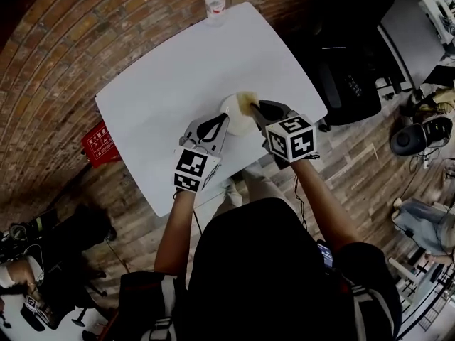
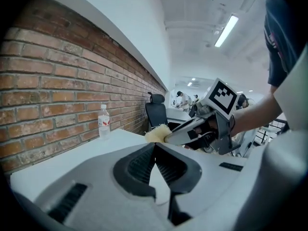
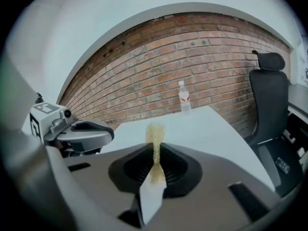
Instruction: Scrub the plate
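A white plate (image 1: 236, 114) sits on the white table (image 1: 163, 84) near its front edge. My left gripper (image 1: 220, 121) is at the plate's left rim. In the left gripper view its jaws (image 2: 155, 147) meet at the tips with a thin white edge, the plate rim (image 2: 159, 178), pinched between them. My right gripper (image 1: 256, 109) is shut on a yellow sponge (image 1: 247, 99), which rests over the plate's far right part. The same sponge (image 3: 155, 134) sticks up, squeezed flat, from the right jaws (image 3: 155, 150). It also shows as the sponge (image 2: 157, 133) just beyond the left jaws.
A water bottle (image 1: 215, 3) stands at the table's far edge against the brick wall (image 3: 192, 52). A black office chair (image 1: 348, 77) is to the right of the table. A red box (image 1: 101, 143) lies on the floor at the left.
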The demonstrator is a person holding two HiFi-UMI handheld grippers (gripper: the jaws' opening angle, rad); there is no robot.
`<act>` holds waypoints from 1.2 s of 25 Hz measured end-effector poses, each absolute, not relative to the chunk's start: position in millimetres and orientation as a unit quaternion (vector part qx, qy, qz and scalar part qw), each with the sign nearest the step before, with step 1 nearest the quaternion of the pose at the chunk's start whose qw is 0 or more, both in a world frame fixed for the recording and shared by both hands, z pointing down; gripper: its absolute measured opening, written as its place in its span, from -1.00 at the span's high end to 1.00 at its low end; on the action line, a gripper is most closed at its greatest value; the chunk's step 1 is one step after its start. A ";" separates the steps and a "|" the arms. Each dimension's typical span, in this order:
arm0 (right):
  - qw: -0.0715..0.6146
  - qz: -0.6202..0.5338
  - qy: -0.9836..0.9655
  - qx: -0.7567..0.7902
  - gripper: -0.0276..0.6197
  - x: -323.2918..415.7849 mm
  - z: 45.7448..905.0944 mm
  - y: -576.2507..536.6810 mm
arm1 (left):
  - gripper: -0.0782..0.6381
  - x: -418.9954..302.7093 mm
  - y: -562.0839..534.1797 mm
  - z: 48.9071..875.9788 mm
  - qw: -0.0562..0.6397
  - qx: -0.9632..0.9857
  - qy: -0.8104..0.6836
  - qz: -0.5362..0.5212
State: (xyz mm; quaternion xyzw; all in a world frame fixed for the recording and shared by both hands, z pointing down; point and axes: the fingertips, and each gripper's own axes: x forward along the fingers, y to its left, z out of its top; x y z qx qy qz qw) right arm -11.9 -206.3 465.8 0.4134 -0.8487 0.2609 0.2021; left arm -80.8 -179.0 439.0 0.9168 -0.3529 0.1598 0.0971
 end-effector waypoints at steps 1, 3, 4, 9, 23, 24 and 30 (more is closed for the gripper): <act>0.200 0.258 -0.849 0.415 0.78 -14.2 461.4 -204.3 | 0.73 -81.9 -175.8 432.8 0.093 0.919 -0.351 0.154; 0.196 0.254 -0.850 0.417 0.78 -18.4 453.7 -196.6 | 0.73 -83.3 -166.6 420.6 0.089 0.923 -0.347 0.142; 0.194 0.252 -0.851 0.419 0.78 -20.3 449.7 -193.1 | 0.73 -83.7 -163.1 414.8 0.087 0.925 -0.345 0.135; 0.174 0.225 -0.858 0.429 0.78 -29.0 422.1 -190.6 | 0.73 -89.4 -159.9 393.1 0.065 0.929 -0.341 0.124; 0.134 0.169 -0.865 0.453 0.78 -43.3 374.7 -151.7 | 0.73 -104.4 -130.8 361.9 0.051 0.930 -0.350 0.100; 0.131 0.167 -0.865 0.455 0.78 -42.4 371.8 -149.6 | 0.73 -103.3 -129.0 359.8 0.050 0.930 -0.350 0.097; 0.114 0.156 -0.867 0.459 0.78 -30.2 354.5 -139.3 | 0.73 -86.8 -118.9 342.8 0.033 0.929 -0.358 0.088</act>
